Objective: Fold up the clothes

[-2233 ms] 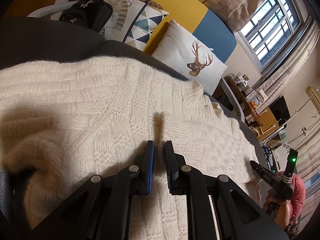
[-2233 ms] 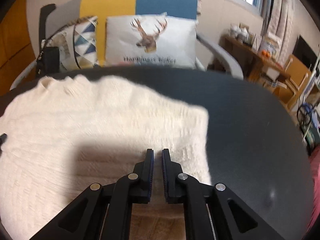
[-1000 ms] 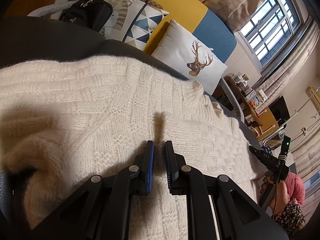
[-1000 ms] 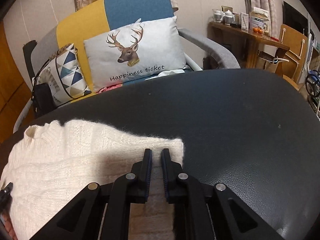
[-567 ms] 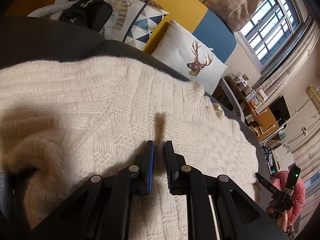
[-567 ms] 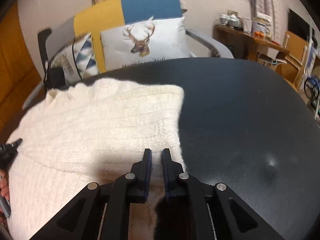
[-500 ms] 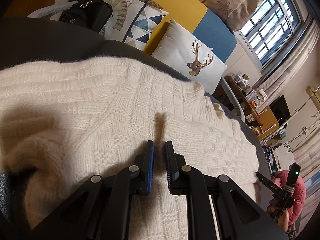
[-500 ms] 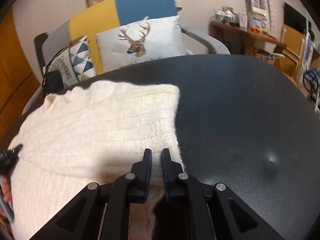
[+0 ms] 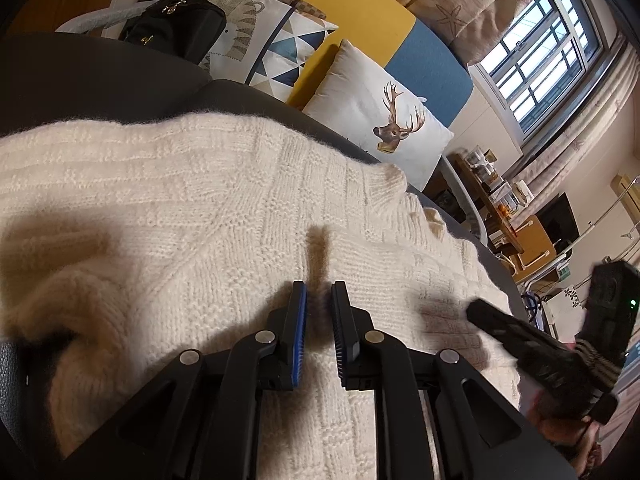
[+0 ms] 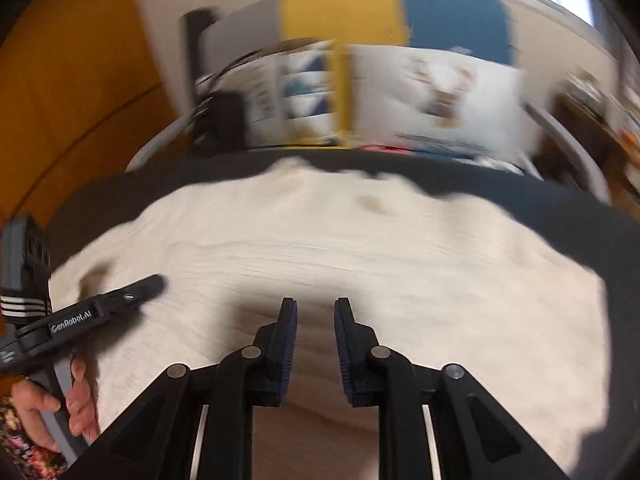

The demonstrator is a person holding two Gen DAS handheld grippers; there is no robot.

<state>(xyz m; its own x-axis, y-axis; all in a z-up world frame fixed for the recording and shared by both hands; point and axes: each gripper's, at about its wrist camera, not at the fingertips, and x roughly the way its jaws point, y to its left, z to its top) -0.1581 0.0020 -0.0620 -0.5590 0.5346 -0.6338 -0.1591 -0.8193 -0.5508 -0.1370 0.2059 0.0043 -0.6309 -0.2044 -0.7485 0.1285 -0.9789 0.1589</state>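
Note:
A cream knitted sweater [image 9: 200, 200] lies spread over the dark round table [image 9: 100, 80]. My left gripper [image 9: 320, 286] is shut, its tips low over the sweater's middle, and no fabric shows in the thin gap. In the blurred right wrist view the sweater [image 10: 360, 240] fills the table [image 10: 580, 216]. My right gripper [image 10: 315, 302] hangs over it; its jaws are opening and nothing is between them. The left gripper [image 10: 154, 282] lies on the sweater at the left, held by a person's hand [image 10: 76, 400]. The right gripper [image 9: 476, 308] shows close at the right in the left wrist view.
Behind the table stands a yellow and blue sofa with a deer cushion [image 9: 380, 120], a triangle-patterned cushion [image 9: 280, 44] and a black bag [image 9: 176, 28]. A wooden side table [image 9: 512, 216] with small items stands at the far right under the window.
My right gripper has let go of the sweater's right edge, swung left over the sweater and widened its jaws. It is now much nearer the left gripper, which has not moved.

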